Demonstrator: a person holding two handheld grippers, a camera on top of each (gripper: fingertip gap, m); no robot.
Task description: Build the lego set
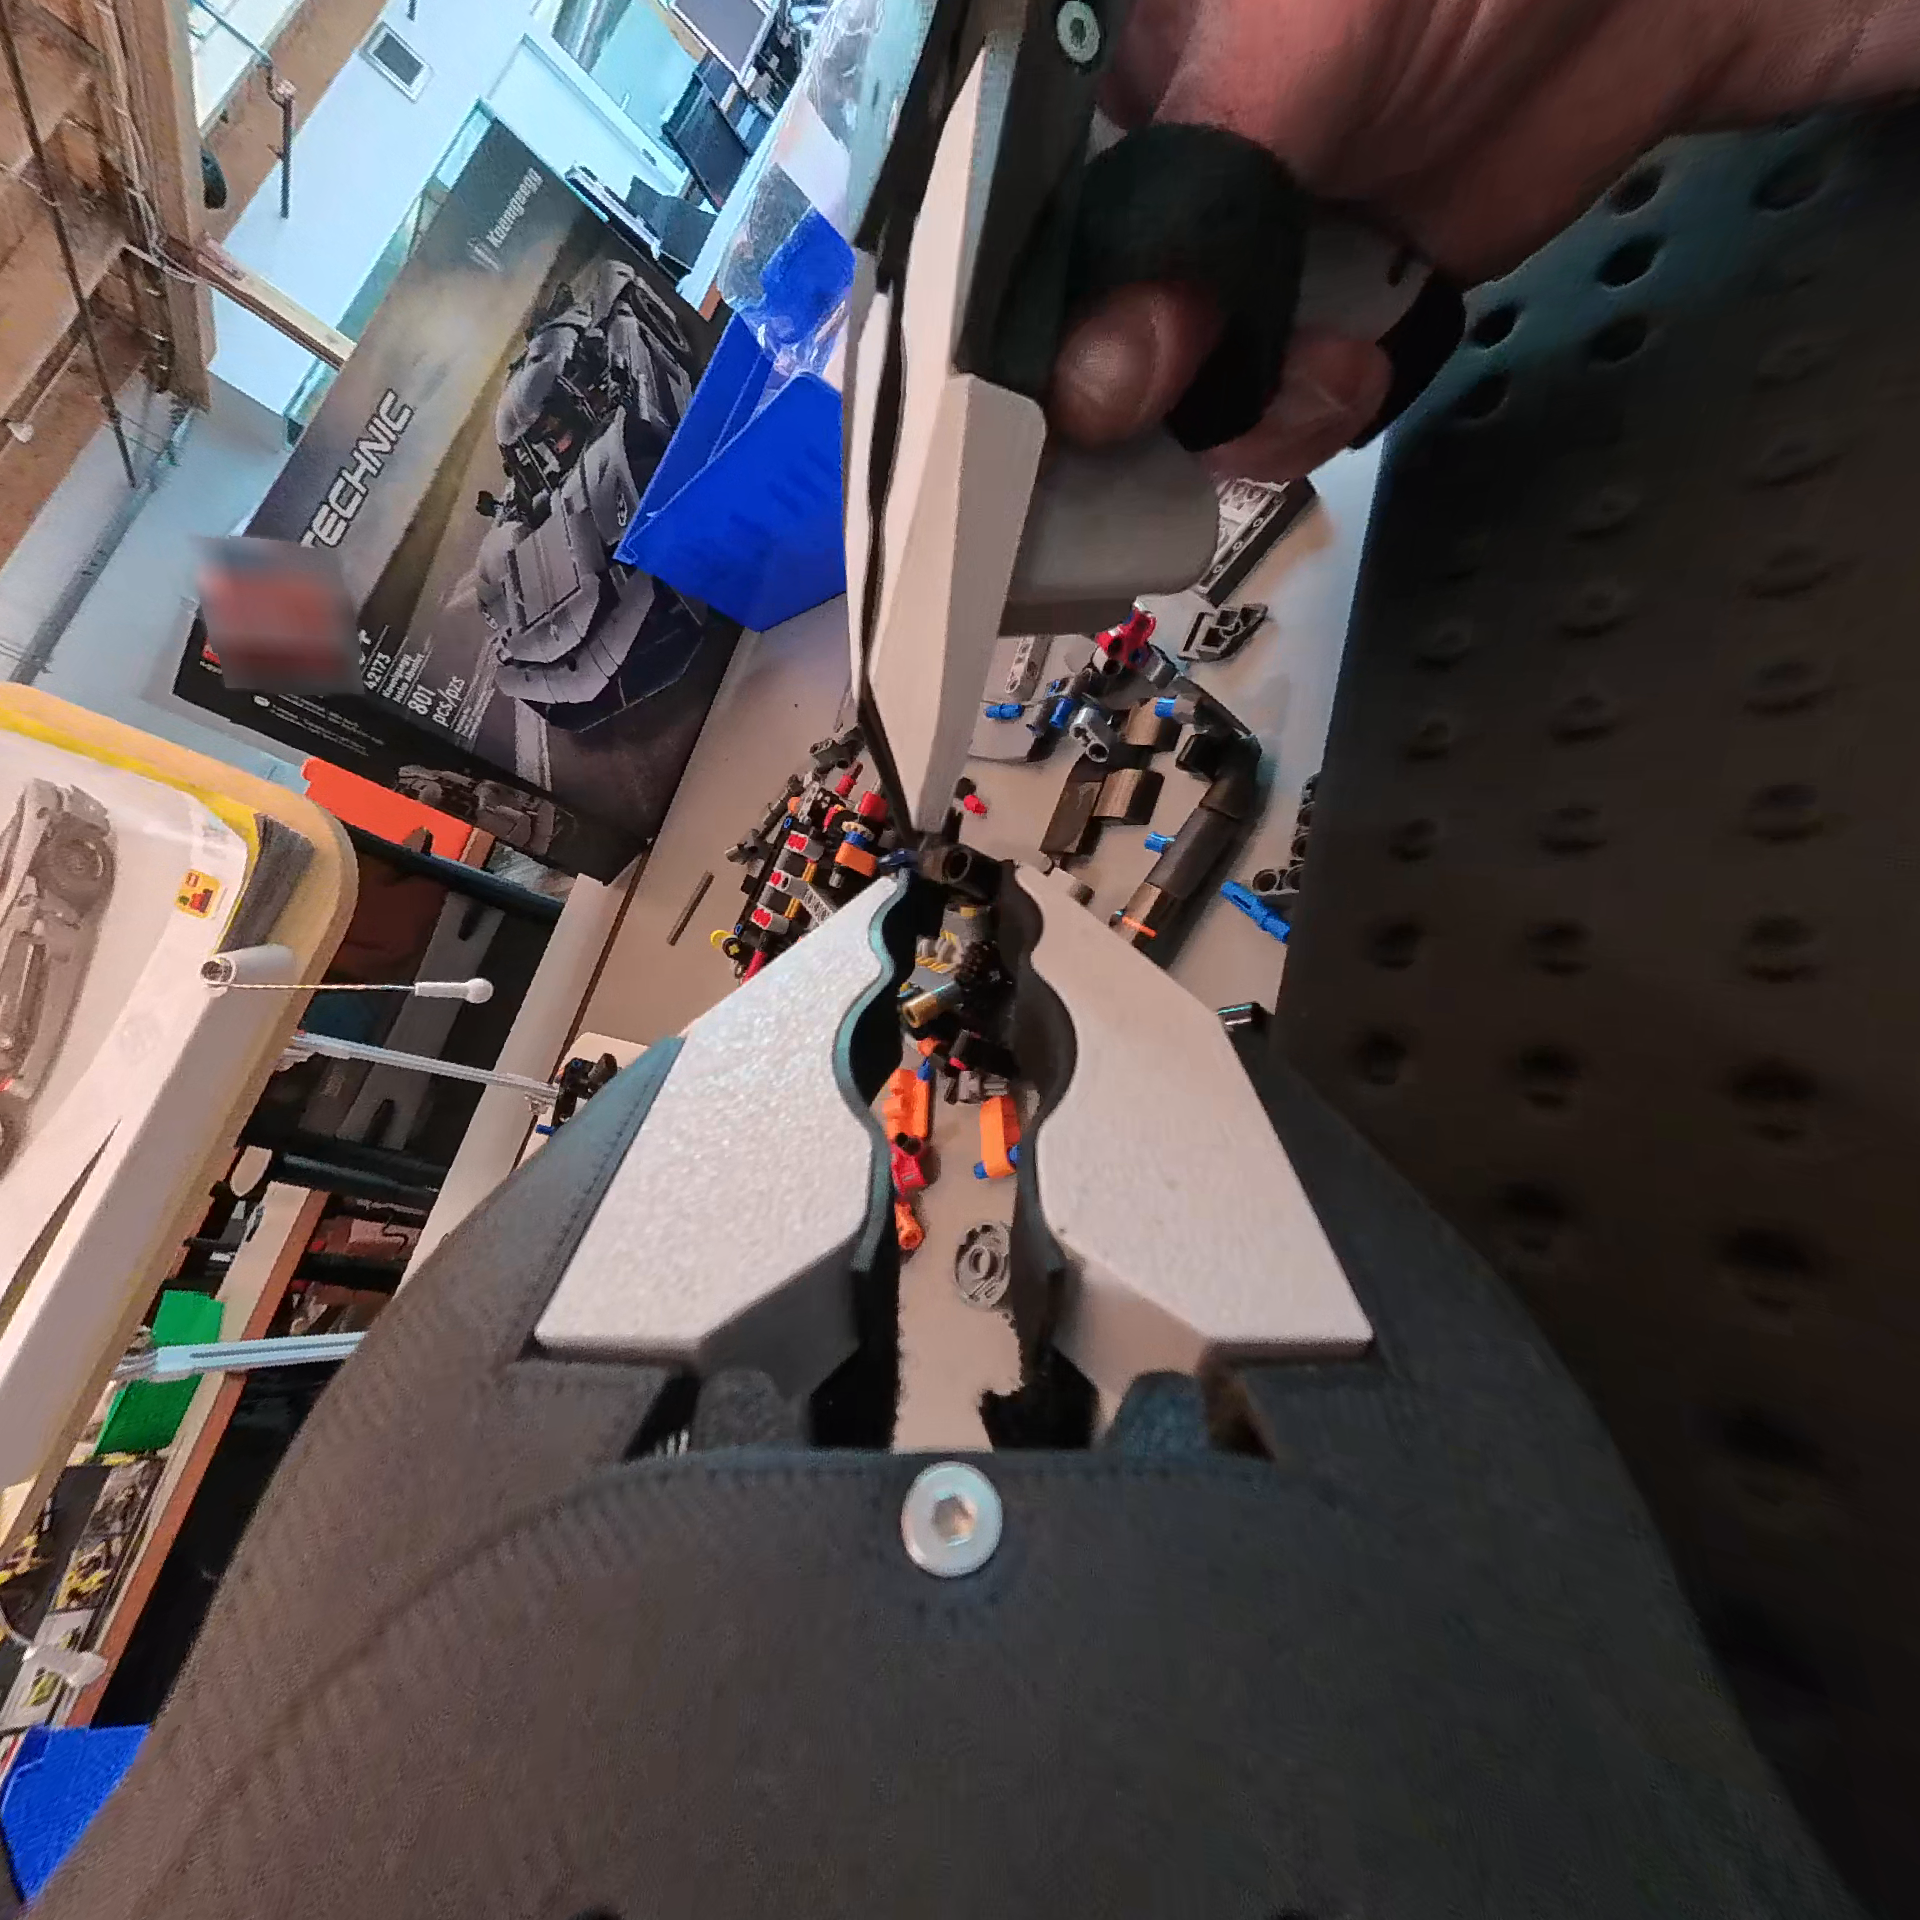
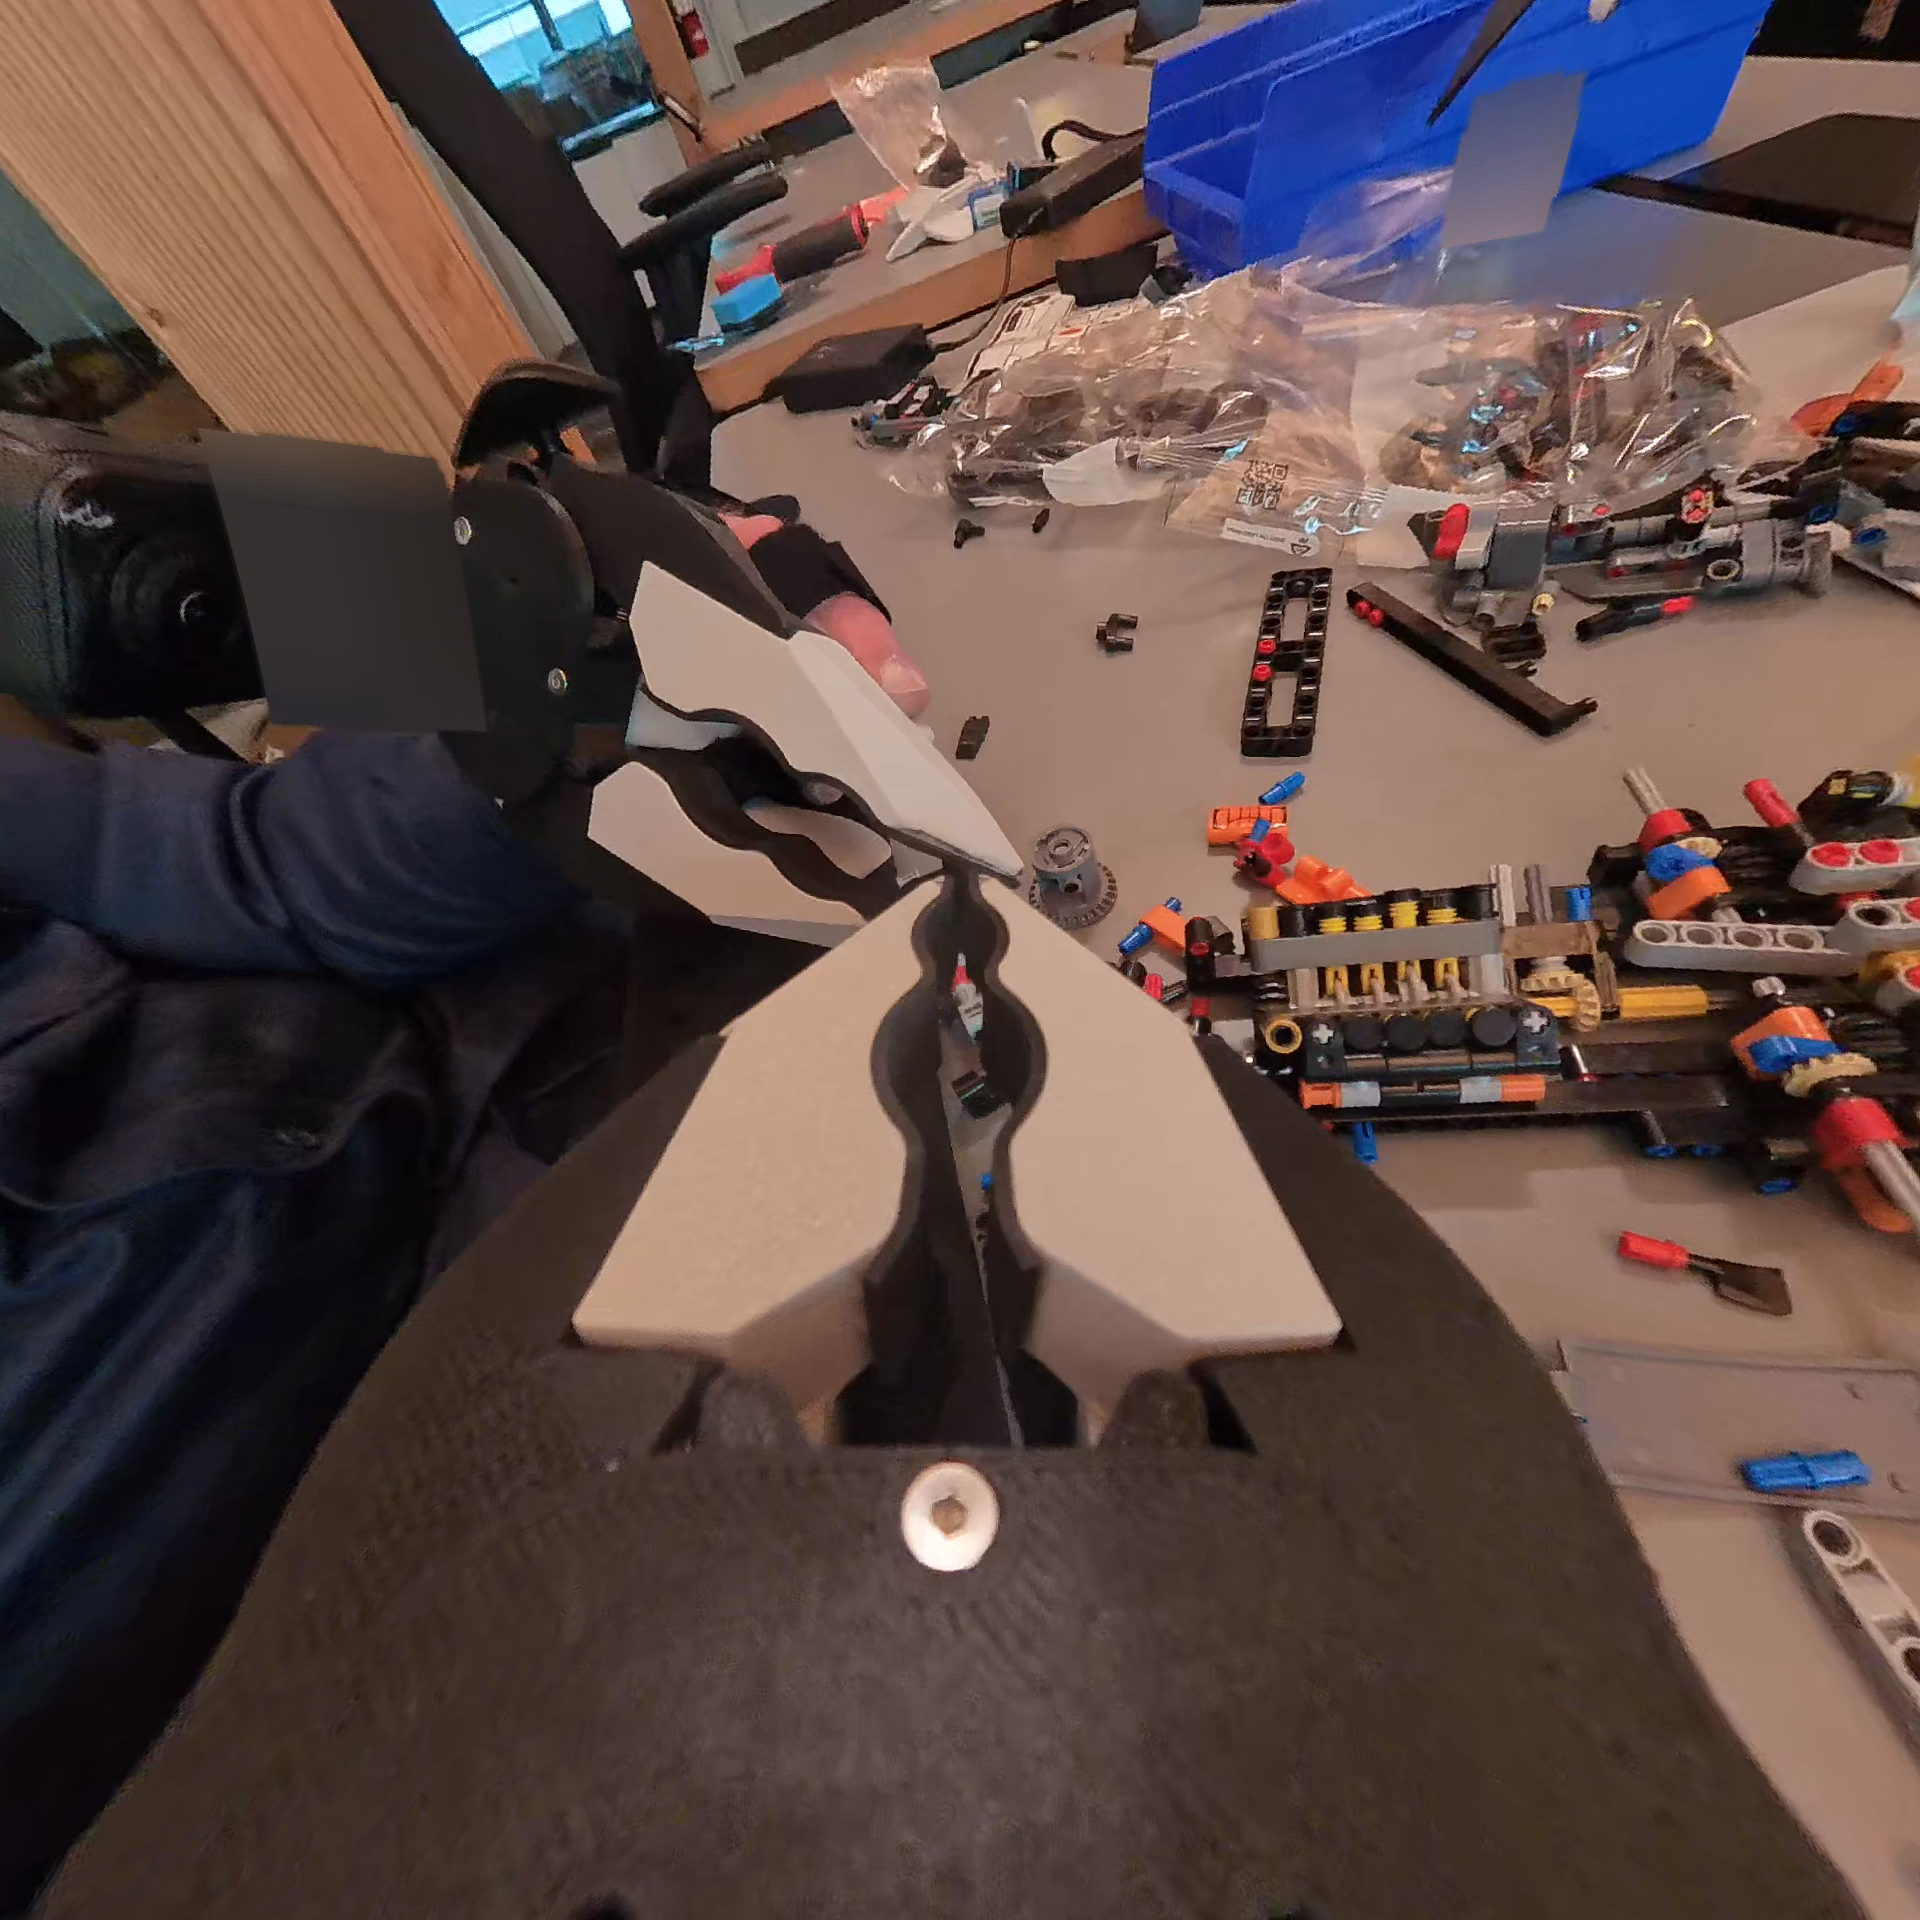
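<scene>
In the left wrist view my left gripper (image 1: 956, 881) is shut on a small black connector (image 1: 958, 862) with a round hole, held at the fingertips above the table. My right gripper (image 1: 914, 816) comes down from above with its fingers pressed together, and its tips touch the top of that connector. A bit of blue shows beside the connector. In the right wrist view my right gripper (image 2: 961, 896) is shut, and the left gripper (image 2: 966, 857) meets it tip to tip from the left. The connector is hidden there. The part-built lego chassis (image 2: 1455, 987) lies on the table to the right.
Loose lego parts lie around the chassis, among them a grey gear piece (image 2: 1070, 868) and a black frame (image 2: 1288, 665). Plastic bags of parts (image 2: 1351, 416) and a blue bin (image 2: 1351, 135) stand behind. The set's box (image 1: 468, 520) leans at the back; a dark chair back (image 1: 1610, 831) stands at the right. Both grippers' tips are close together, under 4 cm apart. Between my left fingertips and the grey gear piece (image 2: 1070, 868) there is roughly 9 cm.
</scene>
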